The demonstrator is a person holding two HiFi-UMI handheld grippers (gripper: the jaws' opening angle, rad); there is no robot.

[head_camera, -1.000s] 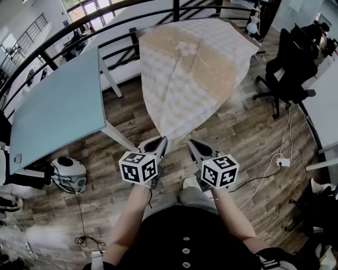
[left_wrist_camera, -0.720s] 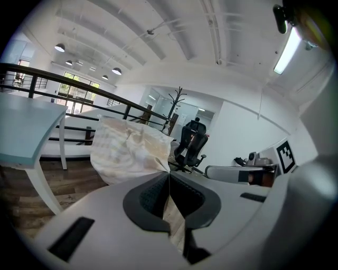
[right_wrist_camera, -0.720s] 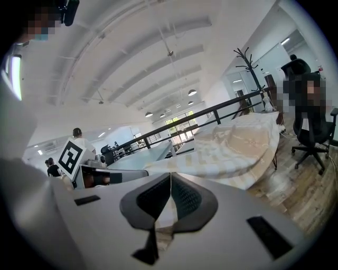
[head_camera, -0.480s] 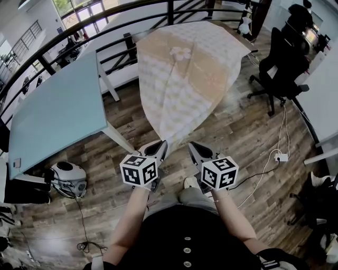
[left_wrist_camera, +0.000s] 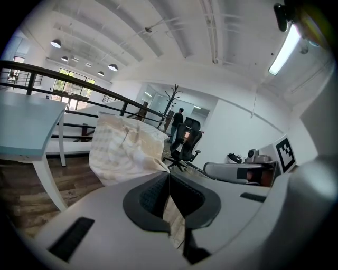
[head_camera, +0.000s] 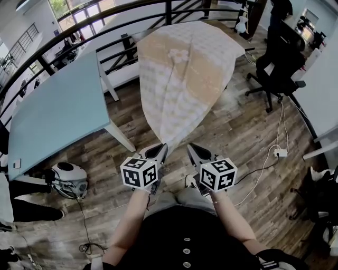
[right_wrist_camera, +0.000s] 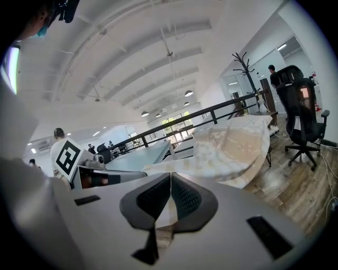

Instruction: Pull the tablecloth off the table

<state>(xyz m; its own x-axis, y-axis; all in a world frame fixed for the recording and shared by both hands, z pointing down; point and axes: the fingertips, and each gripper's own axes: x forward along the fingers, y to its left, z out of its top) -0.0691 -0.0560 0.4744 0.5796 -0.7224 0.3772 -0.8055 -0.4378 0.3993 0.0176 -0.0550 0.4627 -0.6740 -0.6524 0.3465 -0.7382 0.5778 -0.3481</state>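
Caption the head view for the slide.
Left claw and right claw, each shut on the tablecloth, hold it stretched over the wood floor.

A pale blue table [head_camera: 58, 113] stands on the wooden floor [head_camera: 248, 132] at the left, with a black railing [head_camera: 168, 11] behind it and a round white appliance [head_camera: 68, 178] on the boards beside its near leg. At the right stands a black office chair [head_camera: 282, 60]; nearer, a white plug block [head_camera: 280, 153] lies on the floor with a thin cable [head_camera: 259, 176] trailing from it. The left gripper view shows a coat stand [left_wrist_camera: 173, 100] and a long ceiling lamp [left_wrist_camera: 285, 50].
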